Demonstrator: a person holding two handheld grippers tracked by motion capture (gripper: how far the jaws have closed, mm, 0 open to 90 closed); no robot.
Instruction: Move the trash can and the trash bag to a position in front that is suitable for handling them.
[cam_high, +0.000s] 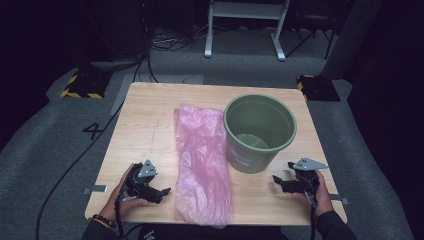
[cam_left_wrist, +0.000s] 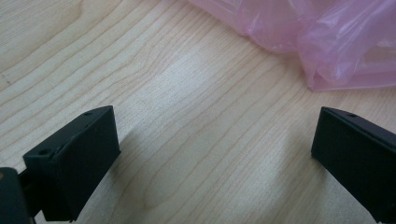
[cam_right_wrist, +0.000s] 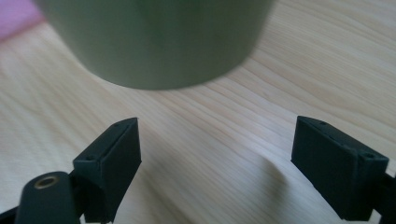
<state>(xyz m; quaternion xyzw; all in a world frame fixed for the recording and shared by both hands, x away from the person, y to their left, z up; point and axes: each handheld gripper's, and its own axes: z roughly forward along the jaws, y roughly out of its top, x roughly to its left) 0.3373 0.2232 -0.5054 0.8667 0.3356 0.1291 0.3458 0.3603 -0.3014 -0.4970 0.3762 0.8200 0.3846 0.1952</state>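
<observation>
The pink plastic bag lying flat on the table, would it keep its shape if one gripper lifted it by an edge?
Probably not. The pink plastic bag looks thin, see-through and creased, so it would likely droop and fold. It seems very light, and its glossy film may slip between pads. Pushed, it would probably bunch up rather than slide whole.

A darkened lab or studio set up for recording

A small wooden table (cam_high: 150, 125) stands alone on grey carpet (cam_high: 45, 145), which bears a taped number mark (cam_high: 93, 131) beside it. Black cables (cam_high: 150, 55) trail across the floor toward the dark back of the room. Two weighted bases with yellow-and-black hazard stripes (cam_high: 80, 87) sit at the table's far corners, and the legs of a white metal stand (cam_high: 245, 25) rise behind, as in a test space rather than a home.
</observation>
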